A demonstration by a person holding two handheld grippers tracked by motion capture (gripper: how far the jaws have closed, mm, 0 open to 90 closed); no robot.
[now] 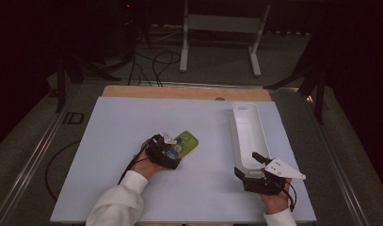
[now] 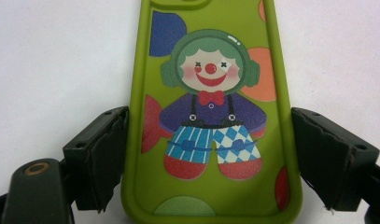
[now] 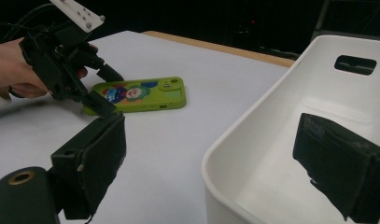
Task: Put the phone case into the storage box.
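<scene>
A lime-green rubbery phone case printed with a cartoon clown (image 2: 211, 116) lies flat, printed side up, on the white tabletop (image 1: 132, 136), a little left of the middle and nearer the near edge than the far one. The left gripper (image 1: 172, 151) is lowered over the case's near end, its two black jaws standing one on each long side of the case. In the left gripper view both pads sit just beside the green rim — the left one seems to brush it, the right one shows a thin gap — so the case is bracketed rather than pinched, the jaws wide. It is not lifted; it lies flat on the table.

To the right, a long white plastic bin with a handle slot in its far end wall (image 1: 249, 129) stands lengthwise, near to far, along the right side of the table. The right gripper (image 1: 248, 164) rests at the bin's near end with its jaws spread wide — in the right gripper view one jaw stands outside the bin's wall and the other inside, nothing clamped between them. The bin and the case are well apart.
</scene>
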